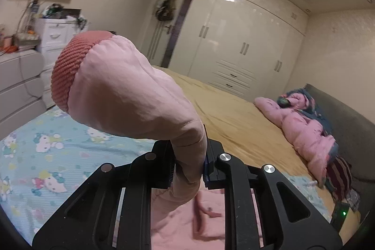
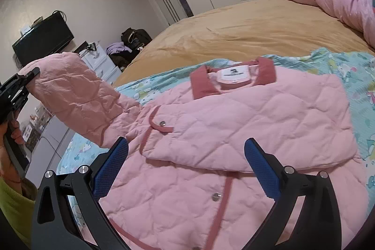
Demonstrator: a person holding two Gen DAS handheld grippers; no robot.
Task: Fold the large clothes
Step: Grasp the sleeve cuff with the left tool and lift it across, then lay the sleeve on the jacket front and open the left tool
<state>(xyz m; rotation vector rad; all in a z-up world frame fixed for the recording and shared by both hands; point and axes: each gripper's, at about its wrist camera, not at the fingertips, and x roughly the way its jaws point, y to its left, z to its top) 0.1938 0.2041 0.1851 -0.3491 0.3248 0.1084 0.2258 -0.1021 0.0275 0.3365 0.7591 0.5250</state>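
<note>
Pink quilted jacket on cartoon-print sheet, tan bedspread, perhaps wardrobes beyond.

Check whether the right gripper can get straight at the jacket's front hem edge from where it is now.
Probably yes. The right gripper is open above the pink jacket with nothing between them; the left gripper holds the sleeve up off to the side.

The jacket lies on the sheet under the right gripper; its sleeve rises leftward to the left gripper.
</note>
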